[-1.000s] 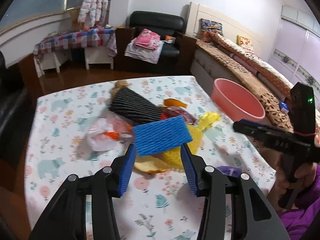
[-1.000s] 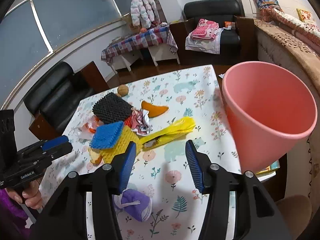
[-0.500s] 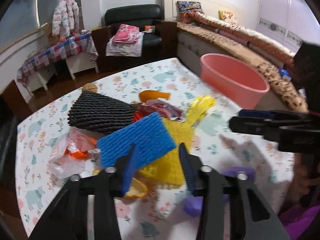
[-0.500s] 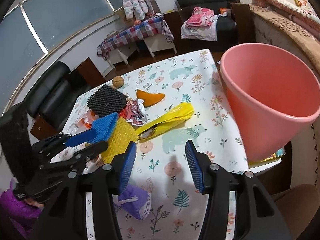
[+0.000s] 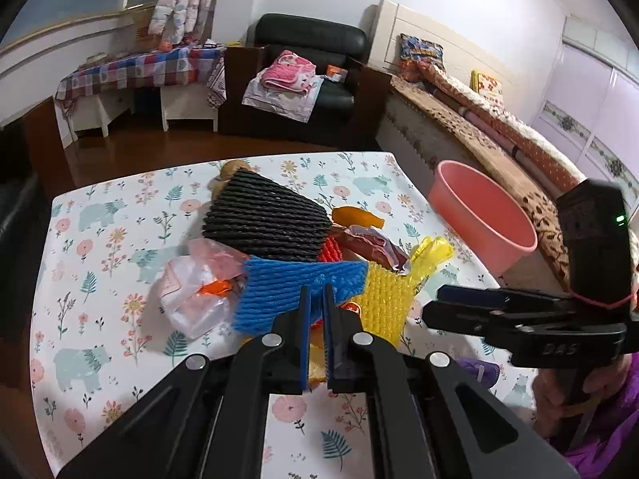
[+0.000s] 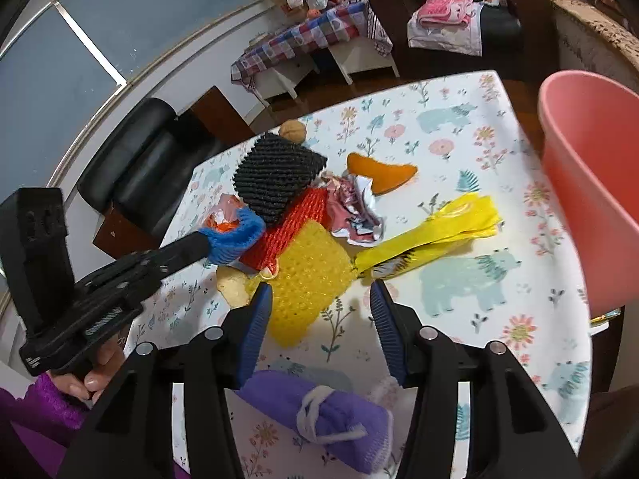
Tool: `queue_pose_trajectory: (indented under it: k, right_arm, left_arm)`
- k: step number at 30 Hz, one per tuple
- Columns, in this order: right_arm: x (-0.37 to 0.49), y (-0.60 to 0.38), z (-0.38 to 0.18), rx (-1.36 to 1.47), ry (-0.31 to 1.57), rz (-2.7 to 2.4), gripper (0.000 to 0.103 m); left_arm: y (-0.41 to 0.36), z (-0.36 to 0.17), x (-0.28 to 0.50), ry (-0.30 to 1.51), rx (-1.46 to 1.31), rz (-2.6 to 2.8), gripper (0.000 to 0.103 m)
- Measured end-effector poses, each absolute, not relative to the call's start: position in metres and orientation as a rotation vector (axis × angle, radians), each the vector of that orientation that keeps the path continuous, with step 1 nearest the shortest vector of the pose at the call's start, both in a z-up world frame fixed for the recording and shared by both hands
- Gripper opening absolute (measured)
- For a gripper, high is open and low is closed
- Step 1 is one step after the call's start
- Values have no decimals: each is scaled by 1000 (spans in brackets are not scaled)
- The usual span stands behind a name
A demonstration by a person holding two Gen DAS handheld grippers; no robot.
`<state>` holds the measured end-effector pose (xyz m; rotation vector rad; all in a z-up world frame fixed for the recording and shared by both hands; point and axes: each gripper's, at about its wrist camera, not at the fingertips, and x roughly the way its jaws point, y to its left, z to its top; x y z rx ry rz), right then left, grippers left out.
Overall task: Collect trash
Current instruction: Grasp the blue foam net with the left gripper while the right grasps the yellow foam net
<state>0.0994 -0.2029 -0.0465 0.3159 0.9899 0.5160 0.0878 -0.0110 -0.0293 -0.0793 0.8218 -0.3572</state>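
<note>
Your left gripper (image 5: 315, 299) has just clamped down, and the blue net (image 5: 299, 291) is pinched between its pads at the near edge, bunched up around the tips. In the right wrist view that same blue net (image 6: 235, 235) curls over the end of the left gripper (image 6: 207, 245), lifted a touch off the pile. Your right gripper (image 6: 321, 299) hangs half spread with nothing between its pads, tips poised just over the near end of the yellow net (image 6: 307, 279).

Out from there, the pile: a red net (image 6: 295, 223) lies under the blue one and against the yellow, and the black net (image 5: 263, 219) sits on top behind them. To the left of the blue net is a clear crumpled bag (image 5: 195, 291) with orange scraps inside. To the right, a crushed foil wrapper (image 6: 351, 211), then a long yellow bag (image 6: 435, 235) stretching away toward the bin. An orange peel (image 6: 379, 171) lies past the wrapper, and a walnut (image 6: 292, 131) sits at the far edge of the black net.

Close under your right gripper rests a purple bundle (image 6: 319, 415) tied with white string. Everything lies on the floral cloth of the table (image 5: 100, 239). The pink bin (image 5: 483, 215) stands at the right edge of the table, well apart from the pile.
</note>
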Motion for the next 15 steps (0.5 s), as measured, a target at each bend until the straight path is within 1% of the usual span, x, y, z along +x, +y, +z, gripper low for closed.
queue_pose_trajectory:
  k: [4, 6, 8, 9, 11, 13, 15]
  right_arm:
    - [108, -197, -58, 338, 1053, 494, 51]
    - [111, -194, -62, 354, 1073, 496, 47]
    - [113, -191, -65, 354, 1085, 493, 34]
    - [114, -188, -67, 363, 1092, 489, 30]
    - [117, -187, -69, 388, 1107, 488, 13]
    - [114, -186, -67, 397, 1098, 494, 8]
    - [110, -186, -60, 387, 1070, 498, 7]
  left_arm:
    - [-3, -26, 83, 807, -89, -351, 5]
    - [2, -24, 80, 801, -109, -349, 5]
    - [6, -22, 78, 794, -127, -347, 5]
    - [7, -21, 77, 791, -132, -347, 5]
    - [9, -19, 74, 783, -140, -346, 5]
    - [12, -17, 70, 775, -143, -345, 5]
    - [15, -13, 67, 766, -148, -343, 5]
